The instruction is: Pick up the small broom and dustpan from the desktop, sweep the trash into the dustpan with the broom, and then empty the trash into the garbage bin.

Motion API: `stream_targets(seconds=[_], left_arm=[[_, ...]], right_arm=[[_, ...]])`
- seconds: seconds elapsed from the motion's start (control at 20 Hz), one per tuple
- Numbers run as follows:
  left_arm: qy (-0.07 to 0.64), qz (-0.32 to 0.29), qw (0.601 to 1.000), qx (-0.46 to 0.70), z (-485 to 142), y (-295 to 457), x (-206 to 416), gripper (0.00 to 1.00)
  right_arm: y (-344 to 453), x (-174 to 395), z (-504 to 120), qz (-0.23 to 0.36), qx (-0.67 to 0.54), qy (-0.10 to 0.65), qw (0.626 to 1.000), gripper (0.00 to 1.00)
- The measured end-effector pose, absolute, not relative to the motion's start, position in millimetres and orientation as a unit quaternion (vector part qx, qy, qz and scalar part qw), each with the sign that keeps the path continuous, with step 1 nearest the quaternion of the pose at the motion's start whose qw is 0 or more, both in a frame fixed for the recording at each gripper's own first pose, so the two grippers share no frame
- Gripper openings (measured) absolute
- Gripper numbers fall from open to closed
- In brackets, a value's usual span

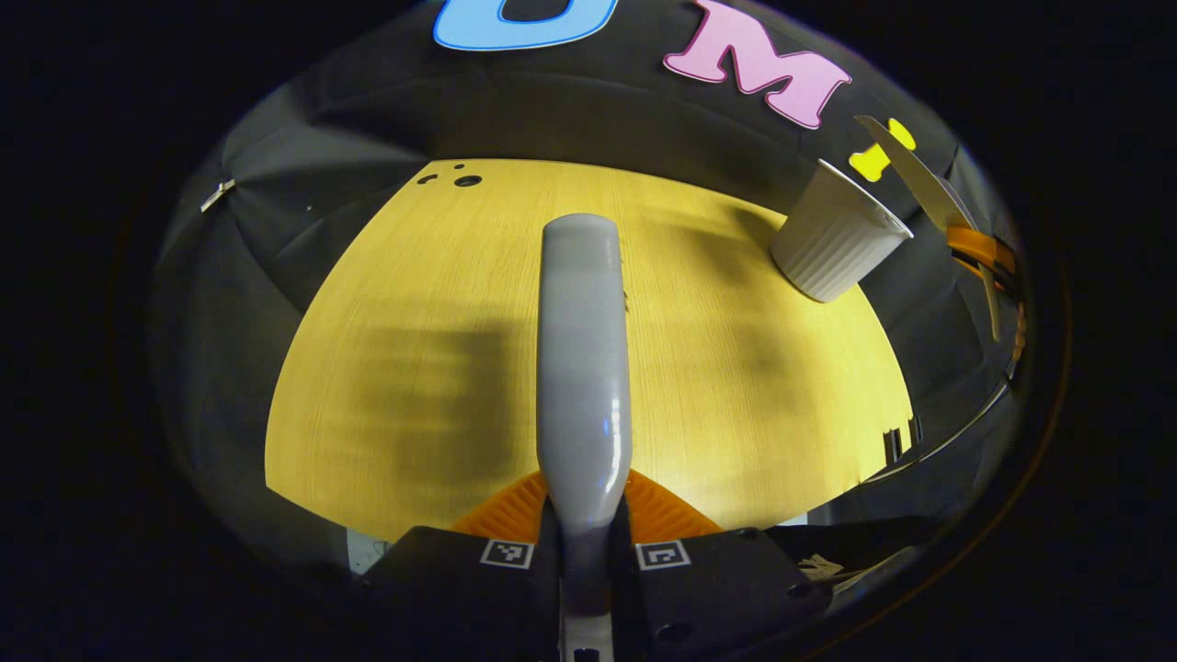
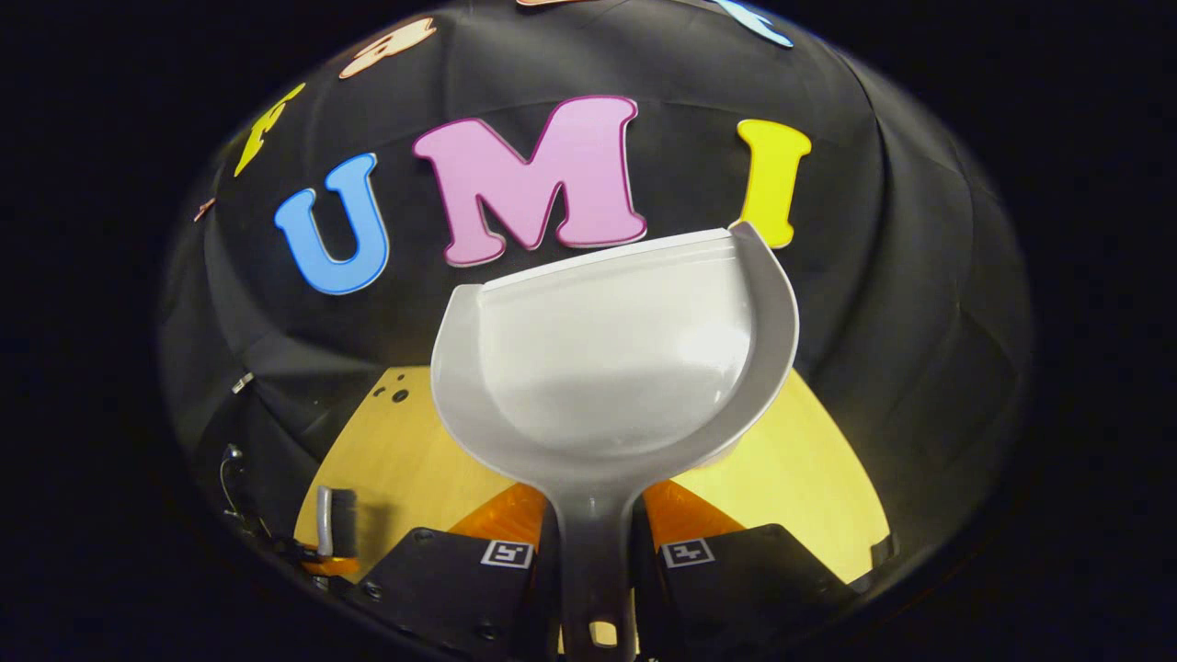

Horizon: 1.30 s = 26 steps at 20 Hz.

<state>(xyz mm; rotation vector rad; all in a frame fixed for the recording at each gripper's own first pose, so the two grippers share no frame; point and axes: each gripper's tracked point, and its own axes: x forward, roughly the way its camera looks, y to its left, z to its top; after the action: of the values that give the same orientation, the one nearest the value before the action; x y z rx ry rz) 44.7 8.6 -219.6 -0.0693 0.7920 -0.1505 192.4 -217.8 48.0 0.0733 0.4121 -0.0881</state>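
My left gripper point(image 1: 585, 515) is shut on the grey small broom point(image 1: 581, 368), which points forward over the yellow desktop point(image 1: 414, 386). A white ribbed garbage bin point(image 1: 835, 246) stands at the far right of the desktop. Above and beside the bin hangs the thin edge of the dustpan point(image 1: 919, 179). In the right gripper view, my right gripper point(image 2: 593, 529) is shut on the handle of the dustpan point(image 2: 607, 368), whose grey-rimmed white scoop is raised and tilted up toward the wall. I can see no trash inside it. Low on the left, the broom point(image 2: 325, 519) shows again.
The desktop's far edge has small dark holes point(image 1: 460, 179) at the left corner. Black cloth walls point(image 2: 919, 322) close in the table on all sides. The desktop's right edge point(image 1: 906, 432) drops off near dark equipment.
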Motion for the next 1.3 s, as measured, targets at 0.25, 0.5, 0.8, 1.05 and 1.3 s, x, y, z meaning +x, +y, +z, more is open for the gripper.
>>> stream_targets(seconds=[0.25, 0.5, 0.8, 1.05, 1.3], left_arm=[[0.386, -0.078, 0.919, 0.015, -238, 21, 73, 0.26], [0.396, -0.087, 0.914, 0.018, -260, 8, 97, 0.3], [0.437, -0.077, 0.896, 0.028, -284, 1, 116, 0.27], [0.472, -0.055, 0.878, 0.046, -294, 2, 119, 0.27], [0.491, -0.055, 0.866, 0.079, -301, 6, 119, 0.29]], right_arm=[[-178, 157, -29, -0.028, 0.054, 0.274, 0.96, 0.36], [-160, 138, -122, -0.021, 0.073, 0.363, 0.929, 0.36], [-152, 144, -209, -0.014, 0.067, 0.44, 0.896, 0.36], [-145, 153, -235, -0.003, 0.036, 0.472, 0.881, 0.36], [-143, 150, -224, -0.002, 0.062, 0.484, 0.873, 0.3]])
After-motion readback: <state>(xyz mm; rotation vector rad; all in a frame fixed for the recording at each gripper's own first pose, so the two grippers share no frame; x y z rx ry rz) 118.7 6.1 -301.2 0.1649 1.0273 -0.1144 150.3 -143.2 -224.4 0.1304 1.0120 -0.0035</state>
